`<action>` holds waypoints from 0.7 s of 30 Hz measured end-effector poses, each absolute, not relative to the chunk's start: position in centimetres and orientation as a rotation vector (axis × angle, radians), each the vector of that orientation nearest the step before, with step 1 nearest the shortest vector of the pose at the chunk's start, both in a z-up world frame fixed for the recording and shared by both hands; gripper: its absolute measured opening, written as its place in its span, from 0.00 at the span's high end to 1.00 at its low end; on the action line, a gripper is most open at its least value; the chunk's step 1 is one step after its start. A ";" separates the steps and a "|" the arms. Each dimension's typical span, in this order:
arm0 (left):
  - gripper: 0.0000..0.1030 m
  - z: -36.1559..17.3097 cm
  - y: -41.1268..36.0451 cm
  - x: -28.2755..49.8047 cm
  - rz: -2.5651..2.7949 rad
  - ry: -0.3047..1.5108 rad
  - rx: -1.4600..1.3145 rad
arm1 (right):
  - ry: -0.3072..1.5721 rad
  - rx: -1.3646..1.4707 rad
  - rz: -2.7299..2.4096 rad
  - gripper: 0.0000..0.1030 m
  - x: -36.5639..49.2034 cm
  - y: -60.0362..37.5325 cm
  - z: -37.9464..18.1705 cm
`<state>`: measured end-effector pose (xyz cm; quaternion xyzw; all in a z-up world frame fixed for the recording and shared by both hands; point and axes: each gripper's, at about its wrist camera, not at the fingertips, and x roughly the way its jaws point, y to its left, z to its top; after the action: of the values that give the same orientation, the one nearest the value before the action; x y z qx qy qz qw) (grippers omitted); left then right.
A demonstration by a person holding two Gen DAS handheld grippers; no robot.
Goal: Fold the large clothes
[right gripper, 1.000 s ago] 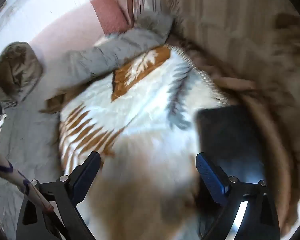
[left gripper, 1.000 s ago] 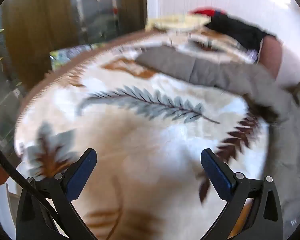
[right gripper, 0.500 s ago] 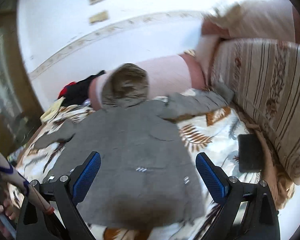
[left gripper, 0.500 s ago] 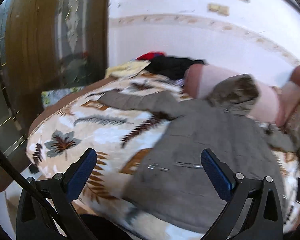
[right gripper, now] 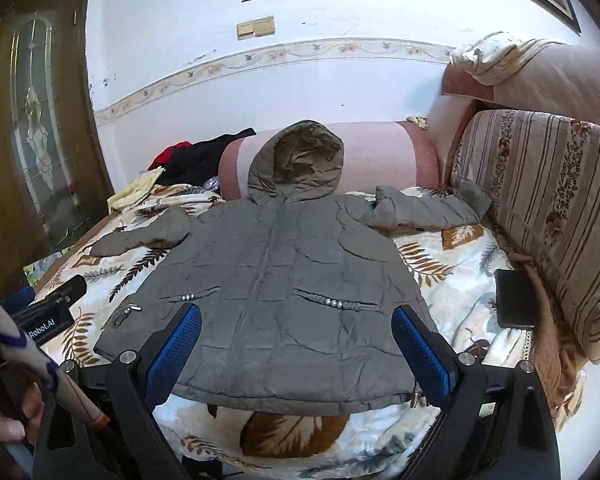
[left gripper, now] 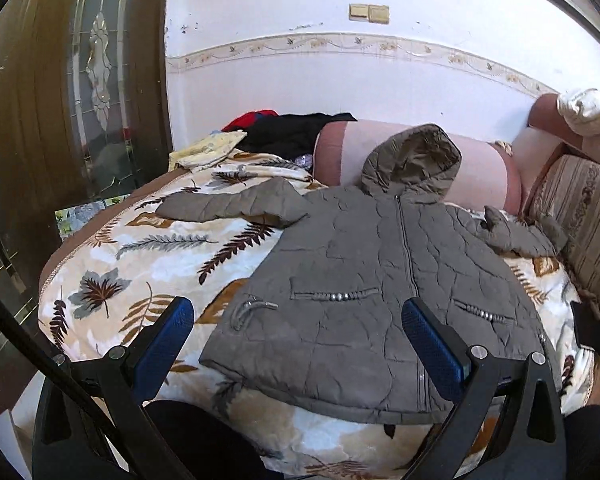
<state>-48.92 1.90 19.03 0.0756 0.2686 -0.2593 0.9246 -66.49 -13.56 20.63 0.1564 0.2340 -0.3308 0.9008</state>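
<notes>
A grey quilted hooded jacket (left gripper: 364, 280) lies front up on a leaf-patterned blanket (left gripper: 148, 256), zipped, both sleeves spread out, hood against a pink bolster (left gripper: 476, 168). It also shows in the right wrist view (right gripper: 276, 288), hem nearest me. My left gripper (left gripper: 296, 344) is open and empty, held back above the jacket's near hem. My right gripper (right gripper: 296, 344) is open and empty too, above the hem's middle. The left gripper's body (right gripper: 52, 308) shows at the left in the right wrist view.
A striped sofa back (right gripper: 548, 208) runs along the right. A black phone (right gripper: 514, 300) lies on the blanket by it. Black, red and yellow clothes (left gripper: 284, 132) are piled at the far left. A wooden glass-panelled door (left gripper: 72, 92) stands on the left.
Both grippers have pulled back and up from close over the blanket; the views now take in the whole spread jacket. Both stayed open and empty.
</notes>
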 end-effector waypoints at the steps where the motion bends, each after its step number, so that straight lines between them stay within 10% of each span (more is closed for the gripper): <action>1: 0.00 18.9 1.9 -48.9 -0.531 0.555 0.157 | 0.489 0.323 -0.678 0.04 -66.5 -13.5 20.5; 21: 0.00 17.2 1.1 -48.0 -0.527 0.606 0.187 | 0.552 0.333 -0.662 0.04 -63.9 -13.6 19.4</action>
<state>-48.00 1.10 17.24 0.0910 0.2946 -0.2559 0.9162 -63.88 -13.60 19.37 0.1608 0.2662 -0.3194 0.8951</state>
